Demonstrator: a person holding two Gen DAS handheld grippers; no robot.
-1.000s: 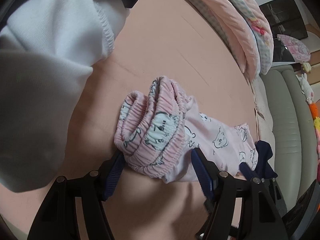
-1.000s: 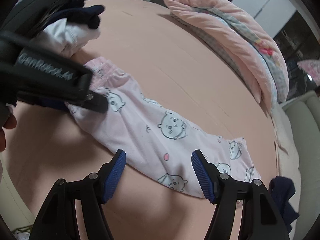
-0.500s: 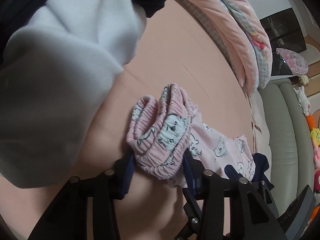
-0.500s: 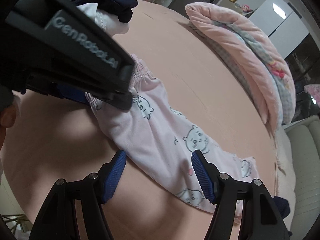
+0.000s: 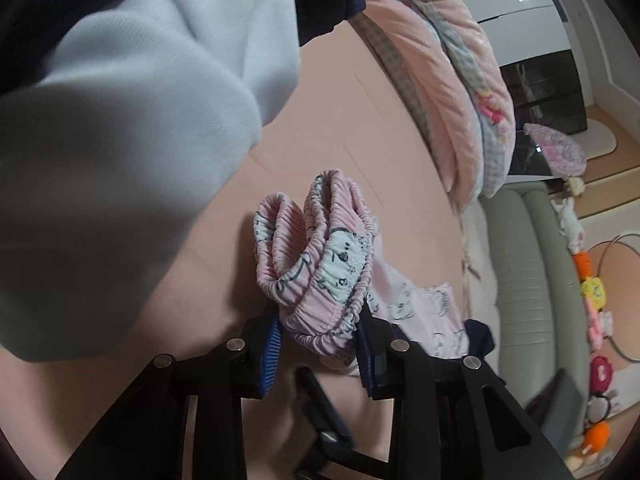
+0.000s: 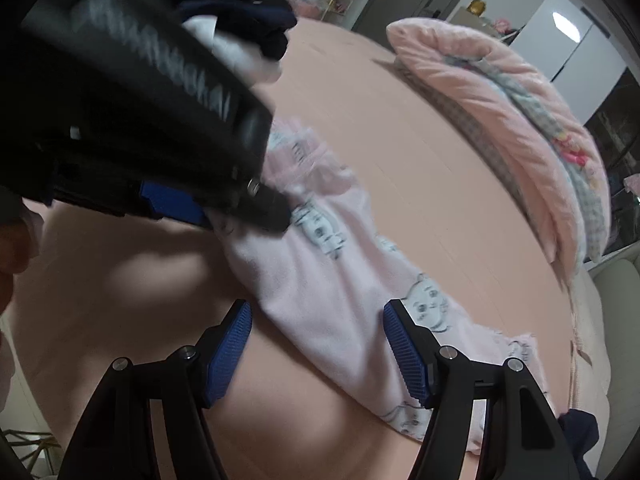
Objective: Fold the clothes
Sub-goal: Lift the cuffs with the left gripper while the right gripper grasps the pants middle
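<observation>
My left gripper (image 5: 318, 344) is closing on the bunched elastic waistband of the pink bear-print trousers (image 5: 320, 264), pads already pressing the cloth. My right gripper (image 6: 318, 354) stands released, jaws wide, straddling the trouser leg without touching it. The trousers lie across the peach bed sheet (image 6: 420, 168), running toward 4 o'clock. A rolled pink quilt (image 6: 500, 112) lies at 2 o'clock. Only the left view shows the grey sofa (image 5: 532, 280) and the toys at 3 o'clock; only the right shows the white doors (image 6: 568, 32).
</observation>
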